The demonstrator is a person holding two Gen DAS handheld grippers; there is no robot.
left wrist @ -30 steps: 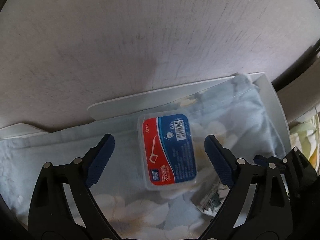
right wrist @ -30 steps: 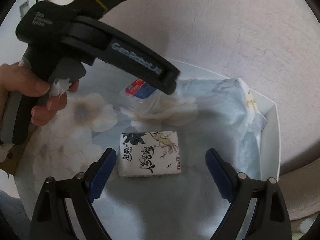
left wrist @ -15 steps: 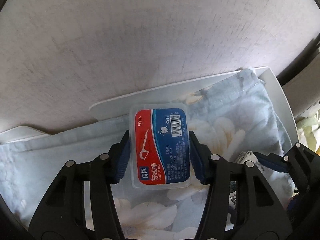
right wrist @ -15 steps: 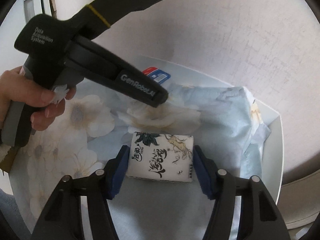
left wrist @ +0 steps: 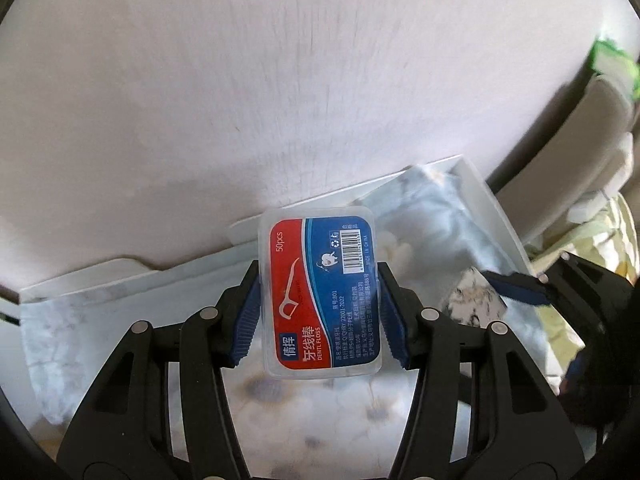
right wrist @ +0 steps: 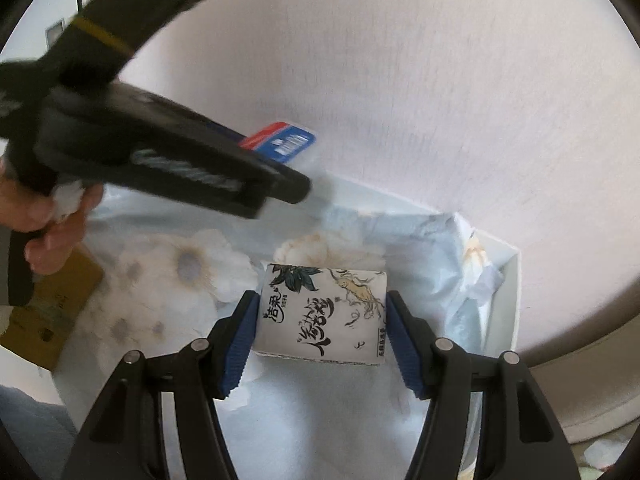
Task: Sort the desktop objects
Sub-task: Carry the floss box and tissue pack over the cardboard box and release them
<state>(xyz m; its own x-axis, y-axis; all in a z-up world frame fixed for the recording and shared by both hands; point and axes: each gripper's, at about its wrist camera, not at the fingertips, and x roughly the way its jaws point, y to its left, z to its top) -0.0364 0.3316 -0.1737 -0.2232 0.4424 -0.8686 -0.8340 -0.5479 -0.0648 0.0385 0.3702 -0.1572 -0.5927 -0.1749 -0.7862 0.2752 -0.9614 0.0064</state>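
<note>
Pickup step w/ both loaded: left gripper [left wrist: 318,304] clamped on floss box [left wrist: 320,294], right gripper [right wrist: 318,334] on tissue pack [right wrist: 322,316]; next, prob carry each to its spot.

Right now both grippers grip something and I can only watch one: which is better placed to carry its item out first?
Probably left: left gripper holds the floss box above the tray; right gripper grips the tissue pack lower.
</note>
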